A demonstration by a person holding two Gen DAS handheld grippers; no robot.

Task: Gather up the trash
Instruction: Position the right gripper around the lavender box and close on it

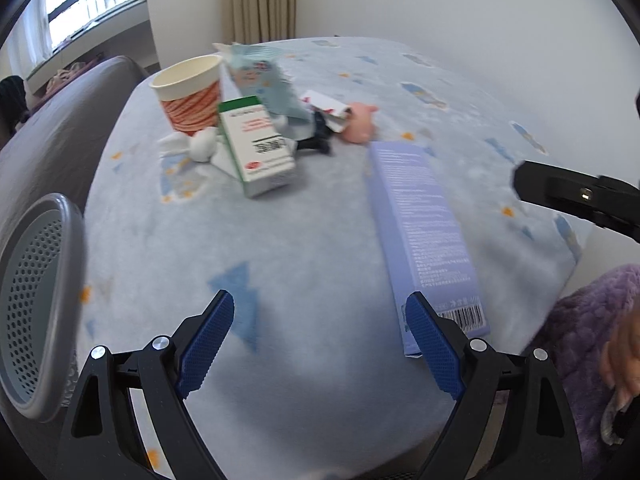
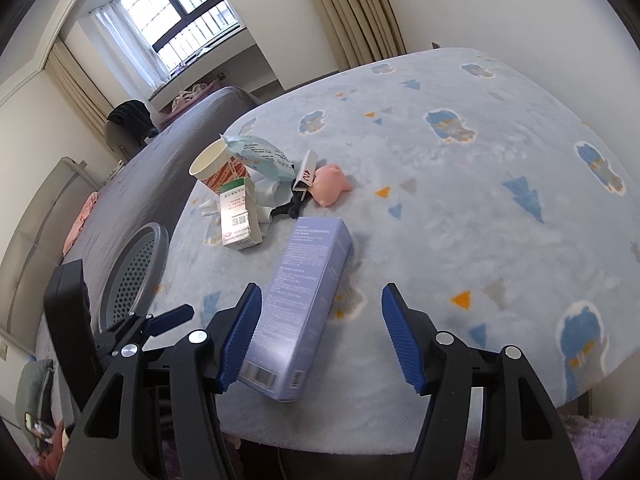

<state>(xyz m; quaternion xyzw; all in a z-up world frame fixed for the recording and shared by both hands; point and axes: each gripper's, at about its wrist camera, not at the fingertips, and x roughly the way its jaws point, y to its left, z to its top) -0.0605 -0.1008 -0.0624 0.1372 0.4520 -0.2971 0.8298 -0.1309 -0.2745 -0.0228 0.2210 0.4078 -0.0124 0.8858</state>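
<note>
A long purple box (image 2: 300, 308) lies flat on the pale blue blanket, and it also shows in the left wrist view as the purple box (image 1: 424, 232). My right gripper (image 2: 320, 296) is open above its near end, the left pad beside the box and the right pad well clear. My left gripper (image 1: 320, 308) is open over bare blanket, just left of the box. Farther back are a green-and-white carton (image 2: 238, 220), a paper cup (image 2: 212, 166), a blue wipes packet (image 2: 260, 156) and crumpled white tissue (image 1: 192, 146).
A grey perforated bin (image 1: 36, 300) stands at the left edge of the bed, also seen as the bin (image 2: 136, 276). A pink toy (image 2: 328, 188) and a black item with a white tag (image 2: 302, 182) lie by the pile. A purple fleece sleeve (image 1: 580, 340) is at right.
</note>
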